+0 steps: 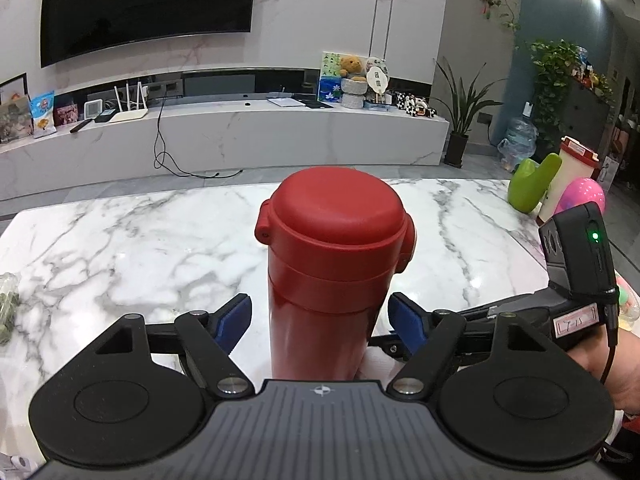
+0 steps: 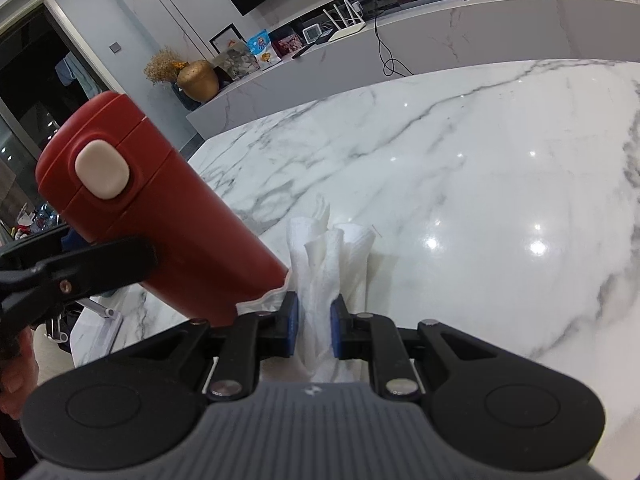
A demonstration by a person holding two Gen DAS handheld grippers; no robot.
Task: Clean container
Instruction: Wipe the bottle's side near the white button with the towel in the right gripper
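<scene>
2 sets of tongs share the work over a white marble bench (image 2: 500, 168). From the left wrist view, the left tongs (image 1: 320, 320) stand on either side of a red flask (image 1: 328, 264), its domed red lid shut; the blue pads (image 1: 234, 320) sit close beside the body, yet a sliver of gap shows on each side, so whether they truly clamp it cannot be told from this view. The right wrist view shows the same red flask (image 2: 160, 204) leaning up and to the left, a cream push button on its lid, with a black arm of the left tongs crossing its lower body, which suggests it is carried off the bench. The right tongs (image 2: 314, 324) are pressed together on a crumpled white paper towel (image 2: 328, 256), which stands up between the pads and touches the flask near its base. By the look of it, the step in hand is wiping the outside of the flask. The next move probably calls for drawing the towel along the red wall while the left side keeps the flask steady, with light pressure so the towel does not tear or slip free.
</scene>
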